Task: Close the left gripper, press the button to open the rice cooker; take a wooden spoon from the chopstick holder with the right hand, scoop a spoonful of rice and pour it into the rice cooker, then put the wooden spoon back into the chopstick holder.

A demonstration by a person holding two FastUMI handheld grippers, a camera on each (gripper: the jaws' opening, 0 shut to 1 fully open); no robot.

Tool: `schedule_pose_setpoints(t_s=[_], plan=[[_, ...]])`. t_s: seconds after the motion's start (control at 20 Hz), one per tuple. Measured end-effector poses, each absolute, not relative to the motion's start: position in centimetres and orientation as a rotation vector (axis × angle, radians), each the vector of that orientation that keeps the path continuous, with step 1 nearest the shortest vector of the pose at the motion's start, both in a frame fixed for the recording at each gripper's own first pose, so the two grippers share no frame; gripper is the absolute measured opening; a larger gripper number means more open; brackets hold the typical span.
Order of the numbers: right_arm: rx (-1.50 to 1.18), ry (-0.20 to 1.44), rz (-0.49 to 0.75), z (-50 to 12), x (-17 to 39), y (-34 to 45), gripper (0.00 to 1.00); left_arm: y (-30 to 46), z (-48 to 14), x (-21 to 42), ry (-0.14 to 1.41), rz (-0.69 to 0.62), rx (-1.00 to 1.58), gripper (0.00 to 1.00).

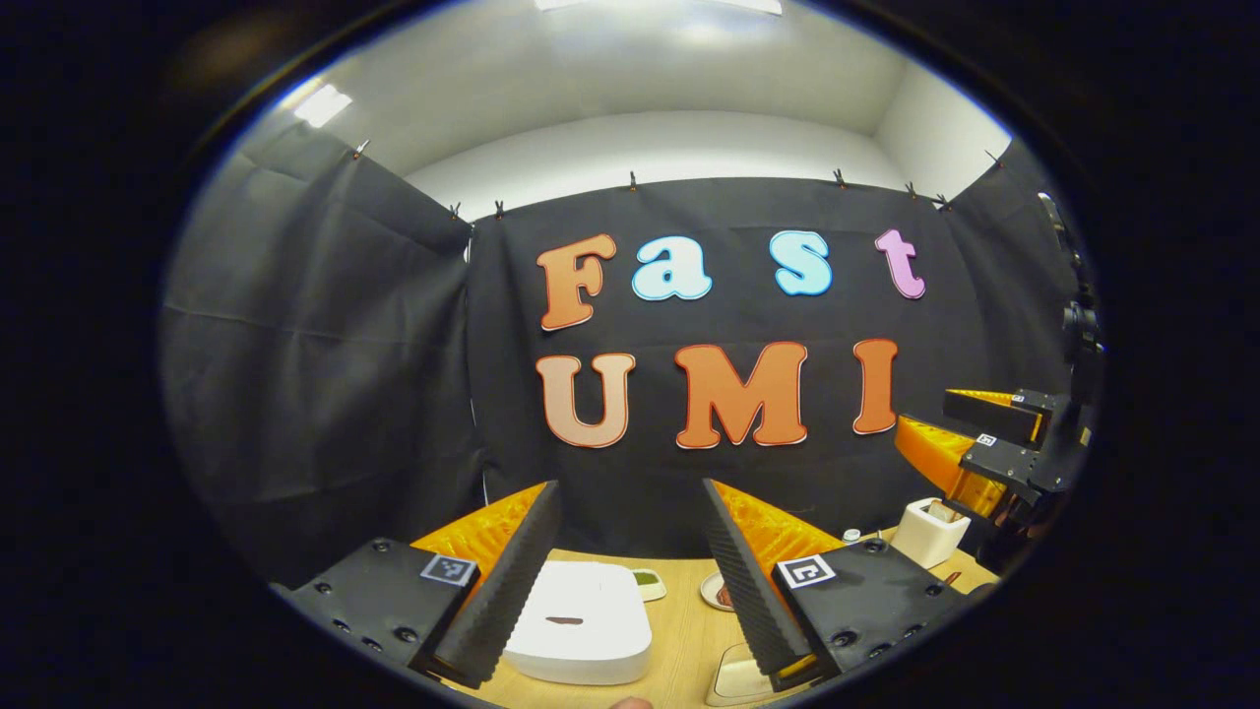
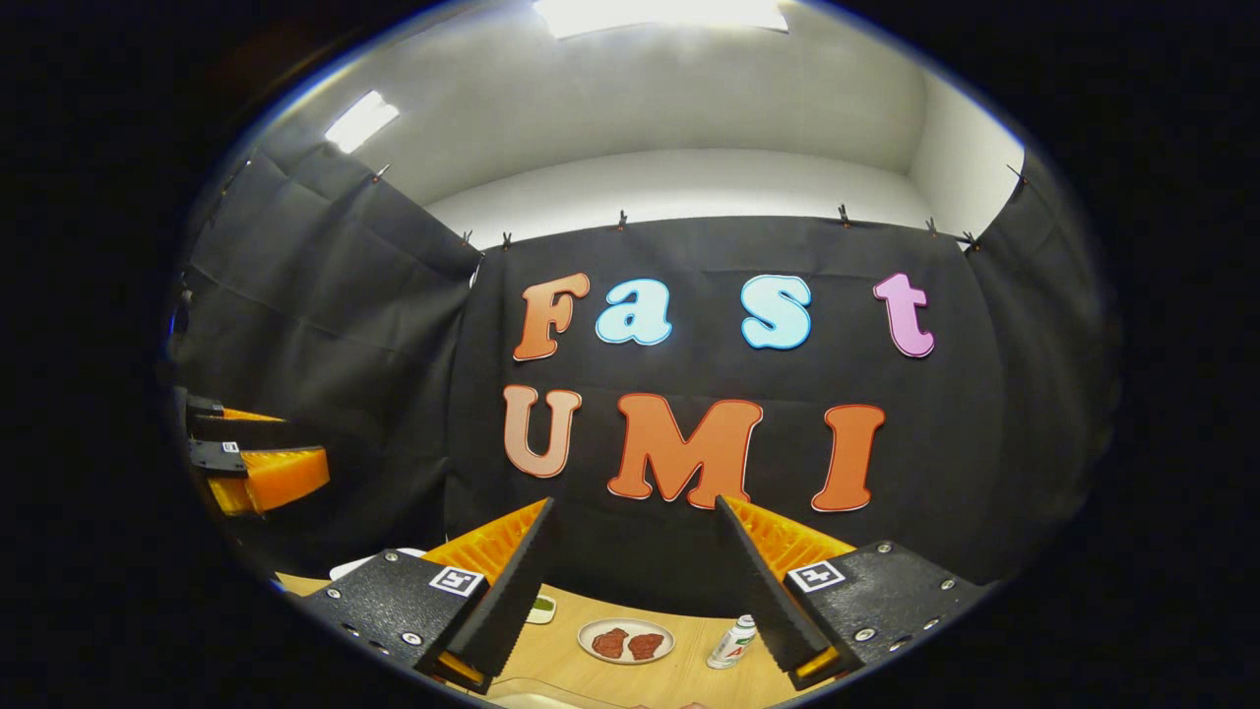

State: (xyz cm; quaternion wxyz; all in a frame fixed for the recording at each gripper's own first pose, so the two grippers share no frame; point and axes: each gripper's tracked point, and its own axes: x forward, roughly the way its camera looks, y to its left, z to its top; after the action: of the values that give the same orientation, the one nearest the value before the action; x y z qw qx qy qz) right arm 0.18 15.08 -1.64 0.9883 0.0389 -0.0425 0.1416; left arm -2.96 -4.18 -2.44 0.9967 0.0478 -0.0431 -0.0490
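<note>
Rice cooker (image 1: pixel 581 622) sits lid-down on the table (image 1: pixel 679 640) below the left gripper (image 1: pixel 630 581) — both it and the right gripper (image 2: pixel 635 591) gape wide, holding nothing.

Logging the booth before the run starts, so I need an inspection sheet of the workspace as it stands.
Surface: wooden table, bare in the middle.
Job's things: white rice cooker, lid down; white chopstick holder at the right, contents unclear.
Clutter: plate with two reddish pieces; small white bottle; small green dish.
Grippers: left gripper jaws apart, holding nothing; right gripper jaws apart, holding nothing.
Cables: nothing seen.
Surroundings: black cloth wall; ceiling light.
</note>
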Motion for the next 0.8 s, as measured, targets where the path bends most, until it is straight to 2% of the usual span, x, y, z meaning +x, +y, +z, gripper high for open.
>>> schedule_pose_setpoints(t_s=[0.1,0.15,0.2,0.4,0.45,0.5,0.8], plan=[[0.084,-0.084,0.276,-1.6,0.4,15.2,0.96,-4.4,-2.6,-3.0,-0.085,-0.098,0.103,0.95],[0.086,-0.081,0.268,-1.8,0.6,15.1,1.0,-4.3,-2.9,-2.9,-0.083,-0.094,0.109,0.97],[0.089,-0.075,0.261,-2.0,0.8,15.1,0.96,-4.3,-2.9,-2.8,-0.08,-0.092,0.111,0.95],[0.103,-0.053,0.237,-2.6,0.9,14.9,0.96,-4.3,-2.9,-2.1,-0.07,-0.099,0.108,0.95],[0.097,-0.055,0.233,-2.6,0.9,14.9,1.0,-4.3,-3.1,-2.0,-0.066,-0.096,0.112,0.95],[0.091,-0.057,0.232,-2.6,1.0,14.9,0.96,-4.4,-3.1,-1.9,-0.063,-0.098,0.115,0.95],[0.091,-0.025,0.24,-3.1,1.0,15.8,0.96,-4.7,-2.4,-1.7,-0.074,-0.104,0.117,0.95]])
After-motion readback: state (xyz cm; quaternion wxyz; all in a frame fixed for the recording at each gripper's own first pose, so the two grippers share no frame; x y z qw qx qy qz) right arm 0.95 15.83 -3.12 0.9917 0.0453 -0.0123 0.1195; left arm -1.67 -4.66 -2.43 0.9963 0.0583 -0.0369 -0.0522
